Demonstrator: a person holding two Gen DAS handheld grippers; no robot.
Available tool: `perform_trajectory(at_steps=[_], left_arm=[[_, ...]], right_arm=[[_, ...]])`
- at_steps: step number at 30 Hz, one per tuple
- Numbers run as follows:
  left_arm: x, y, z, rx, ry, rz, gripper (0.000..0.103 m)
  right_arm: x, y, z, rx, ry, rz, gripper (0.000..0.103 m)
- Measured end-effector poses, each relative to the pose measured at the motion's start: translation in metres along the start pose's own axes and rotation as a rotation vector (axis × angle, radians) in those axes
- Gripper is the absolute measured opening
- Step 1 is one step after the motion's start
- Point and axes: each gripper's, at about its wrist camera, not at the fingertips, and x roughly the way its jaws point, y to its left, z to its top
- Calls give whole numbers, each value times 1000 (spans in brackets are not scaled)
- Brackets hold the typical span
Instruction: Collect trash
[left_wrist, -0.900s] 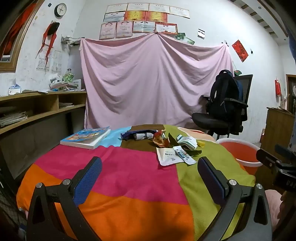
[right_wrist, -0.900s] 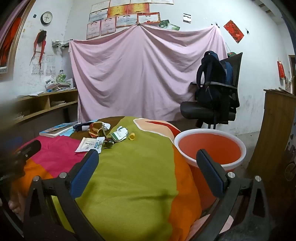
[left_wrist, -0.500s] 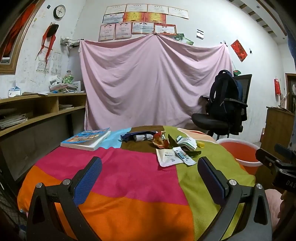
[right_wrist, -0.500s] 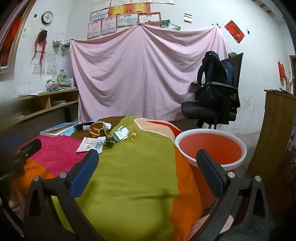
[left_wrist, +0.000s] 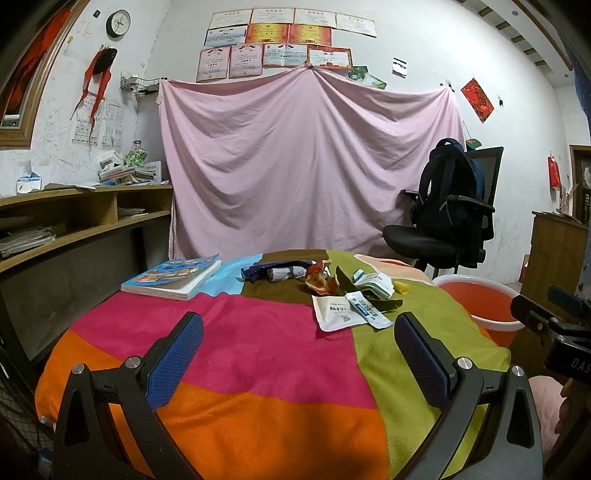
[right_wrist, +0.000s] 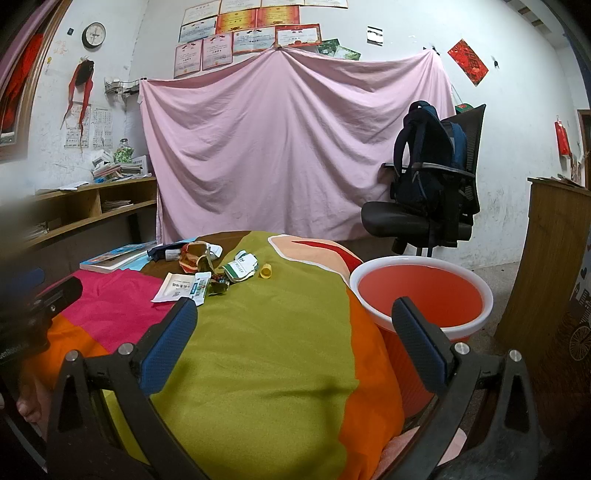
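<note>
Several pieces of trash lie at the far middle of a table with a patchwork cloth (left_wrist: 258, 354): white sachets (left_wrist: 334, 312) (right_wrist: 175, 286), an orange peel (left_wrist: 321, 282) (right_wrist: 192, 254), a crumpled green-and-white wrapper (left_wrist: 373, 284) (right_wrist: 240, 267), a small yellow cap (left_wrist: 400, 287) (right_wrist: 266, 272) and a dark blue wrapper (left_wrist: 273, 269). An orange bucket with a white rim (right_wrist: 421, 291) (left_wrist: 480, 299) stands off the table's right side. My left gripper (left_wrist: 297, 328) hovers open over the near cloth, well short of the trash. My right gripper (right_wrist: 293, 314) is open too, empty, between the cloth and the bucket.
A book (left_wrist: 171, 277) lies at the table's far left. An office chair with a dark backpack (left_wrist: 448, 206) stands beyond the bucket. Wooden shelves (left_wrist: 74, 221) run along the left wall, a wooden cabinet (right_wrist: 546, 266) at the right, and a pink sheet (left_wrist: 306, 166) hangs behind.
Both views have shifted only slightly. The grippers stay wide open and the trash has not moved.
</note>
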Motion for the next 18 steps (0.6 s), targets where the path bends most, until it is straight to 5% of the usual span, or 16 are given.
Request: perform_trajectory(at_steps=[18], left_arm=[[0,0,0,1,0,0,101]], right_arm=[[-1,-3,-1,0,-2,0,103]])
